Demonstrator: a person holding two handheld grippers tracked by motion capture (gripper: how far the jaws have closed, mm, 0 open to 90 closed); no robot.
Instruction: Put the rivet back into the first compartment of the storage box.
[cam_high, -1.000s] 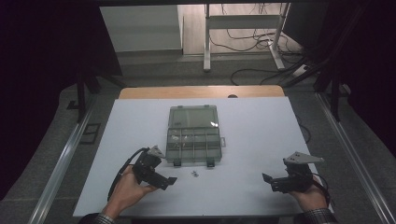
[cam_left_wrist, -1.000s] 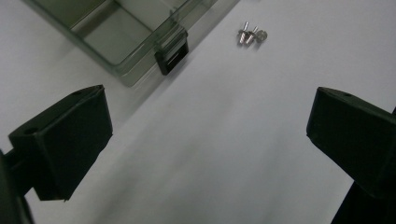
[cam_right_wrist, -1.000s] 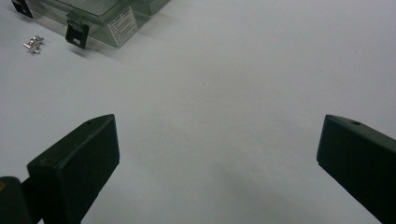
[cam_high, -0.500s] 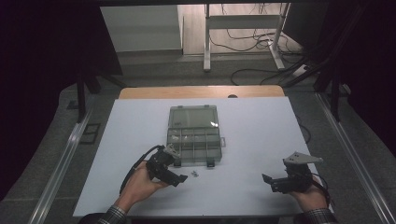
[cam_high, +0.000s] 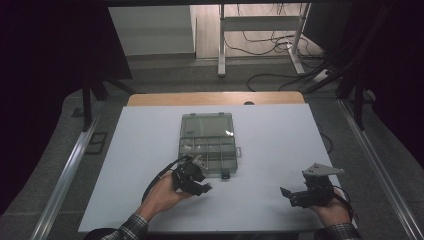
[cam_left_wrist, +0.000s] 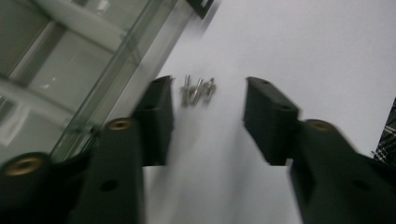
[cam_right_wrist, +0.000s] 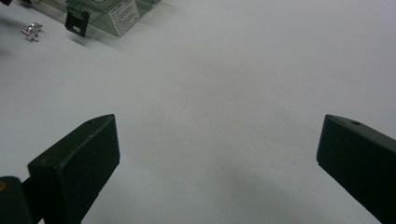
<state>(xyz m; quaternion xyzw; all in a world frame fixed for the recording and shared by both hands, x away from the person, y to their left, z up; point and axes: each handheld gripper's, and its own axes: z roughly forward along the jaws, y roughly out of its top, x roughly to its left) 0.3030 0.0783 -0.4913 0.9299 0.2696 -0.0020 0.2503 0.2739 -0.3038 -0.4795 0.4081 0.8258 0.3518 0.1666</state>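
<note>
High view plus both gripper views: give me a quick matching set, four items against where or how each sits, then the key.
Things:
1. left gripper
2. right gripper
3. screws
4. clear organizer box

States:
A. mid-table, divided compartments visible
B. open, over bare table at the near right
C. open, jaws straddling small metal parts beside the box
D. small cluster lying on the white table, off the box's front edge

Pairs: 1-C, 2-B, 3-D, 4-A

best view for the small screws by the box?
Left gripper view: the screws lie close, just ahead of the open jaws, beside the clear box. Right gripper view shows them tiny in its top-left corner; high view barely shows them.
</note>
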